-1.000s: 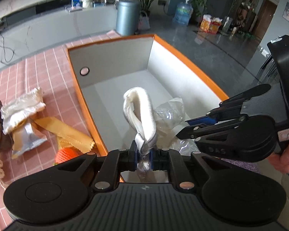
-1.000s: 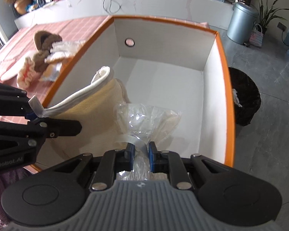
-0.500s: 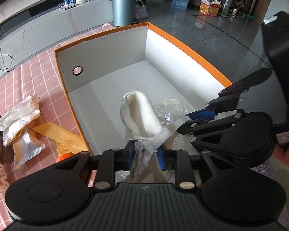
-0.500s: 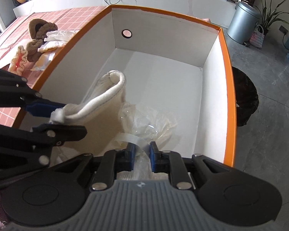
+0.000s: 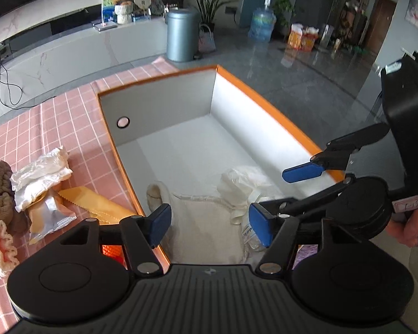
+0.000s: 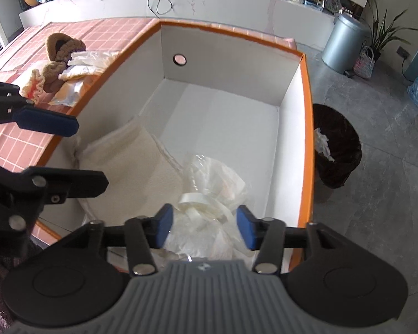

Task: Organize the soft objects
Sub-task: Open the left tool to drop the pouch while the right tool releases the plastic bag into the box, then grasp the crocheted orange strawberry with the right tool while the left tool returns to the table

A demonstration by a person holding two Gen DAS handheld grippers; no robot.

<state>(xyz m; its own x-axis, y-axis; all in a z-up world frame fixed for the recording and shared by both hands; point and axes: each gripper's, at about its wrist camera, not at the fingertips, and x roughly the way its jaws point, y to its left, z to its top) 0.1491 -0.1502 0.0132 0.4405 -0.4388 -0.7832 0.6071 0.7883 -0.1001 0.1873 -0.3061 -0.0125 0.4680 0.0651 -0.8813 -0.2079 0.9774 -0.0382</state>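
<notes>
A cream cloth lies flat on the floor of the white box with the orange rim, at its near left side. A crumpled clear plastic bag rests beside it on the right. My left gripper hovers over the cloth, its jaws opening, and the blue pads press on nothing. My right gripper hangs over the bag with its jaws opening. The bag's top sits loosely between its pads.
Left of the box, on the pink checked tablecloth, lie brown knitted pieces, white packets, a yellow packet and a frilly cloth. A black waste bin stands on the floor right of the box.
Both grippers have let go: the left released the cream cloth, which dropped flat into the box. The right released the plastic bag, which settled beside it.
</notes>
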